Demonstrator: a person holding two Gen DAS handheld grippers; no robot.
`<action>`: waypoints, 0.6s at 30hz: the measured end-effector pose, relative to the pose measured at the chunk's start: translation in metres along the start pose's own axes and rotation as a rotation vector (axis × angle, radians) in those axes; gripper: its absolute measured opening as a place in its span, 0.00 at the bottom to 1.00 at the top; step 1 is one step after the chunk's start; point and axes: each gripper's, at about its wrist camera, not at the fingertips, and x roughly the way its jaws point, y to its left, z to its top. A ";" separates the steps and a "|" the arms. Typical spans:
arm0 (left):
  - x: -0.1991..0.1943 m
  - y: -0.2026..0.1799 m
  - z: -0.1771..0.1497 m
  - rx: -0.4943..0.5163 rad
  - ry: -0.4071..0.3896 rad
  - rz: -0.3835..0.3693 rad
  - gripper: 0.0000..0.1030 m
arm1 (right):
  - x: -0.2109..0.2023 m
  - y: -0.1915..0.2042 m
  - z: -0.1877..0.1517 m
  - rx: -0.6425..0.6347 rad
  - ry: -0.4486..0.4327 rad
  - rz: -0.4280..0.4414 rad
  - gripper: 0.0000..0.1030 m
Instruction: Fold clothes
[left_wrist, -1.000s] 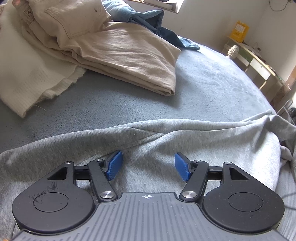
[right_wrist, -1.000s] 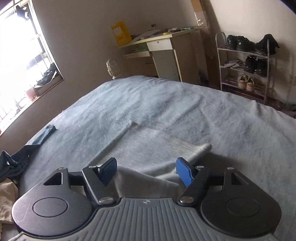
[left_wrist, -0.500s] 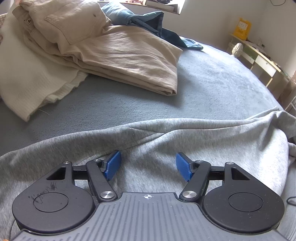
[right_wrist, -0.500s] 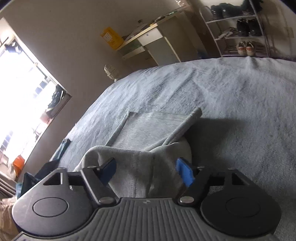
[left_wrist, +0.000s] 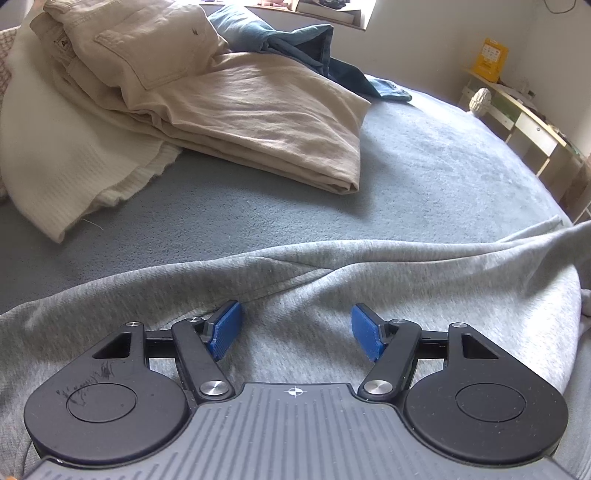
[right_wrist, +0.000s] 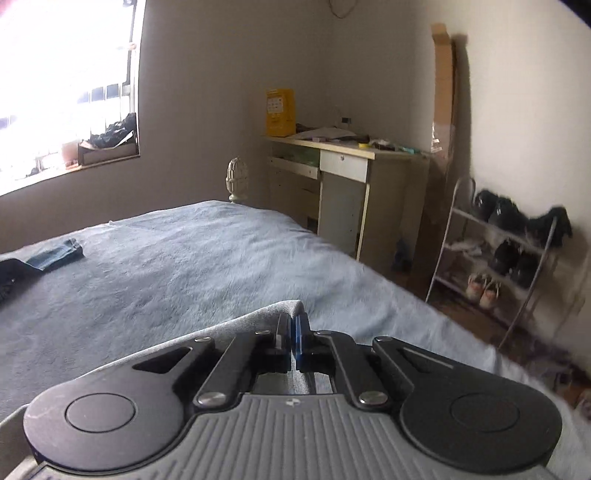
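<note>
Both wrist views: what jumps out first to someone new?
The grey sweatshirt fills the near half of the left wrist view, rumpled on the blue-grey bed, with the left gripper open over it. Behind it, at upper left, sits a stack of beige trousers over a cream knit. In the right wrist view, the right gripper is shut on a fold of the same grey fabric, raised above the bed.

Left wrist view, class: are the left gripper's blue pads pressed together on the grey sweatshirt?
No: the left gripper has its blue pads wide apart over the grey sweatshirt.
</note>
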 end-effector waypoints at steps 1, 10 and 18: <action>0.000 0.000 0.000 -0.003 -0.001 0.001 0.64 | 0.011 0.003 0.008 -0.036 0.000 -0.010 0.02; 0.001 -0.001 0.004 0.014 0.015 0.017 0.64 | 0.093 0.038 0.020 -0.150 0.071 -0.033 0.01; 0.003 -0.003 0.006 0.031 0.038 0.031 0.64 | 0.148 0.056 0.010 -0.176 0.149 -0.046 0.01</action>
